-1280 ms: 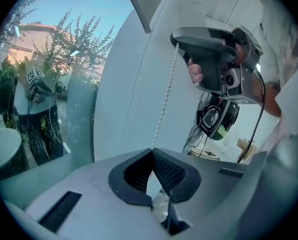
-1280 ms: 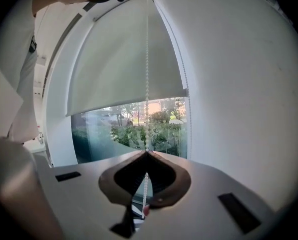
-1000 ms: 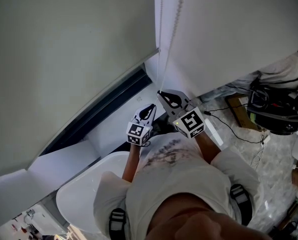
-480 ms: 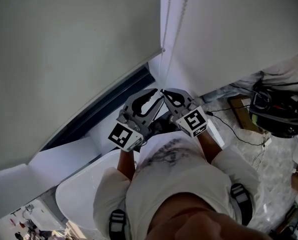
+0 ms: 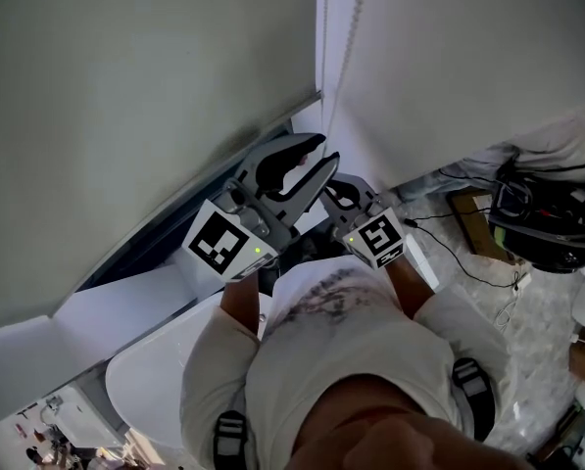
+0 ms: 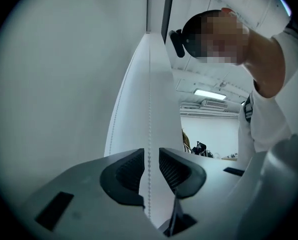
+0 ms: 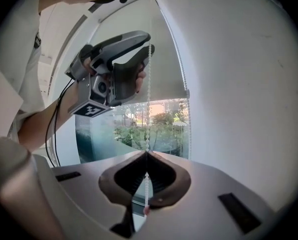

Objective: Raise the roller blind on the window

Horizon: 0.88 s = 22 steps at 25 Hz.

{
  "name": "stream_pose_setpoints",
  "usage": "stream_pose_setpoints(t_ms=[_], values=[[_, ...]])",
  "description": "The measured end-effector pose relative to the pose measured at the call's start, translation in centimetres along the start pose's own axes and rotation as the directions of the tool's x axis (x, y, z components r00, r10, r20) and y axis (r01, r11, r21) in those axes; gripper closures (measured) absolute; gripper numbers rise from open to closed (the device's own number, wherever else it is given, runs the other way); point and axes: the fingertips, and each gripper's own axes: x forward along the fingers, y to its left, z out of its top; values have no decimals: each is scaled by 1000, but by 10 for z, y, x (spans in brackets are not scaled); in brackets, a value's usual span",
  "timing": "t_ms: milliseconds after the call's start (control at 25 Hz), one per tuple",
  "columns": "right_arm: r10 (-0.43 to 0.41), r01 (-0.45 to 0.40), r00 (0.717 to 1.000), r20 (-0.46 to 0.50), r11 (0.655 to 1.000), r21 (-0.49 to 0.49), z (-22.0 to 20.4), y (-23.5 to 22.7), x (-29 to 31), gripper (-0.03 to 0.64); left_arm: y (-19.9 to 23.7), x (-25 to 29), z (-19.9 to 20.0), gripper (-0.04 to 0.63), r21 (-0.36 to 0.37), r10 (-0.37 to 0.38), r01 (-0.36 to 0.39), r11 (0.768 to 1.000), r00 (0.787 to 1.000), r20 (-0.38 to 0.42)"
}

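Note:
The grey roller blind (image 5: 125, 96) hangs over the window, and its lower edge shows in the right gripper view (image 7: 163, 74) above the glass. A white bead chain (image 5: 349, 27) drops beside the blind. My left gripper (image 5: 323, 153) is up on the chain, and its jaws are opening. The chain (image 6: 149, 129) runs through the gap of the left gripper (image 6: 149, 156), and the pads do not touch it. Just below, my right gripper (image 5: 339, 192) is partly hidden behind the left one. The right gripper (image 7: 147, 154) is shut on the chain (image 7: 148, 124).
A white wall (image 5: 468, 57) stands right of the chain. The dark window frame (image 5: 174, 228) runs below the blind. A white rounded seat (image 5: 145, 380) is at the lower left. Another person with black gear (image 5: 542, 213) and cables (image 5: 459, 248) are at the right.
My left gripper has gone from shut and low beside the right one to open and higher up the chain. The right gripper has stayed where it was, shut on the chain.

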Motion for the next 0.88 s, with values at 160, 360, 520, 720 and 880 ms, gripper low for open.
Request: stream_pose_setpoints(t_ms=[160,360,520,720,880], values=[[2,-2,1000,1,1000,-5,3,2,1,555,0,8,16,520,22,-17,17,1000,1000,7],[4,-4,1000,0,1000,0,4,3,2,555,-2,10,20,584,0,-6,6,1000,1000,-24],[7,-7,1000,2,1000,4,0,-1,0,555,3,6,16,586,14,13,-13,1000,1000,-3],[21,-20,999,-37,1000,7,-12,4,0,555,1,1,8,586,10,23,-23,1000,1000,-8],[27,-26,997,-65,1000,15,-25,6,5,555,3,-2,-8,586,-12,36,-37,999,999,-32]])
